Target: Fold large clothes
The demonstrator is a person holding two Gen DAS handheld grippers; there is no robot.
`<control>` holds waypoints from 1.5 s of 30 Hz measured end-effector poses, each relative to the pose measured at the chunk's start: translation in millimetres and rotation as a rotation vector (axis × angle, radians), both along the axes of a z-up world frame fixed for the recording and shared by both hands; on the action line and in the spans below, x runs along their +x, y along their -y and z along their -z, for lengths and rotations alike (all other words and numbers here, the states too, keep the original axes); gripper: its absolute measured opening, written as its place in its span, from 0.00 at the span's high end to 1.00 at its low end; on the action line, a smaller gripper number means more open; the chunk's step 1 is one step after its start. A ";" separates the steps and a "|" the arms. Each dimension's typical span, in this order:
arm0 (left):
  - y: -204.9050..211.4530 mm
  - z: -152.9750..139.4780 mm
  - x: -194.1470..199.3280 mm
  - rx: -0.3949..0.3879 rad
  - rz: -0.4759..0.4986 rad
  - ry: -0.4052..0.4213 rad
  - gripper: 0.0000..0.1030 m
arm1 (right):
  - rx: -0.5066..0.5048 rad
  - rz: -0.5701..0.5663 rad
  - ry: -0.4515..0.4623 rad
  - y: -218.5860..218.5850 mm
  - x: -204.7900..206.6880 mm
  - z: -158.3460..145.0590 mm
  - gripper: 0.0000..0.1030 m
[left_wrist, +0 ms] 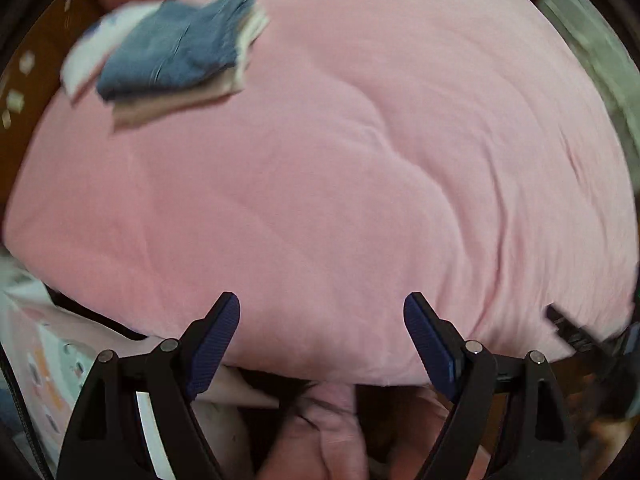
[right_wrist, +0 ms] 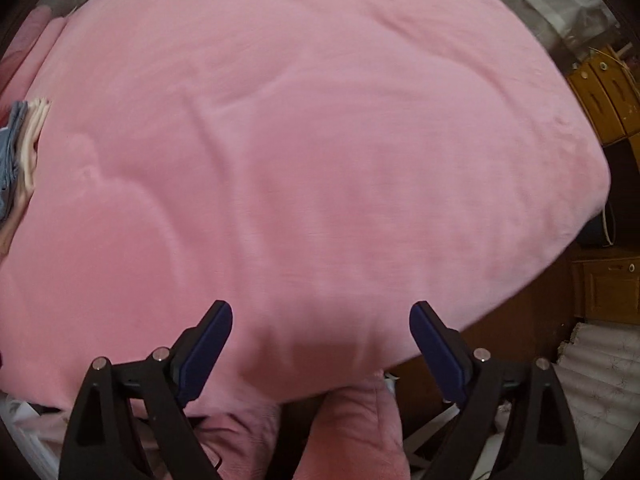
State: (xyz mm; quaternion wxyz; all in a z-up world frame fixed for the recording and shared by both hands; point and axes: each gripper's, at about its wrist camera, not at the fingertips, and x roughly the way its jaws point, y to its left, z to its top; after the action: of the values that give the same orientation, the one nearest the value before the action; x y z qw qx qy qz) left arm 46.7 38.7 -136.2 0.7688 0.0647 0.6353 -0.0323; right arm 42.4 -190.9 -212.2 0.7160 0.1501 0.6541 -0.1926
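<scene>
A large pink fleece cloth (left_wrist: 340, 168) lies spread over a bed and fills most of both views (right_wrist: 300, 160). A stack of folded clothes (left_wrist: 168, 60), blue on top with white and beige below, rests on it at the upper left; its edge shows at the left rim of the right wrist view (right_wrist: 20, 160). My left gripper (left_wrist: 322, 312) hovers above the near edge of the pink cloth, open, nothing between its blue pads. My right gripper (right_wrist: 320, 320) hangs open over the cloth's near right part, also holding nothing.
Wooden cabinets (right_wrist: 604, 96) stand to the right of the bed, with a dark brown floor (right_wrist: 520, 328) below. Patterned light fabric (left_wrist: 44, 360) lies at the lower left. A person's pink-clad legs (right_wrist: 360, 432) show under the grippers. The other gripper's black tip (left_wrist: 576, 328) shows at right.
</scene>
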 end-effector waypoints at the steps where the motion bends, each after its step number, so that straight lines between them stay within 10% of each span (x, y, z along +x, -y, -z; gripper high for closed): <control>1: 18.5 -6.0 -14.7 0.017 0.017 0.019 0.20 | 0.007 -0.020 0.011 11.3 -10.7 -6.9 0.12; 19: 195.0 -96.8 -96.4 -0.114 0.112 0.164 0.13 | 0.163 -0.273 0.226 103.5 -83.4 -146.3 0.06; 45: 178.8 -127.1 -113.6 -0.061 0.018 0.297 0.01 | 0.068 -0.362 0.425 81.4 -76.0 -186.7 0.04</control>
State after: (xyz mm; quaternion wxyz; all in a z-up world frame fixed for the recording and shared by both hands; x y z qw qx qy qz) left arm -66.9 -140.1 -9.1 0.8558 0.0511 0.5126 -0.0485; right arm -33.5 -272.3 -25.5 0.8543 0.0917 0.5115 -0.0038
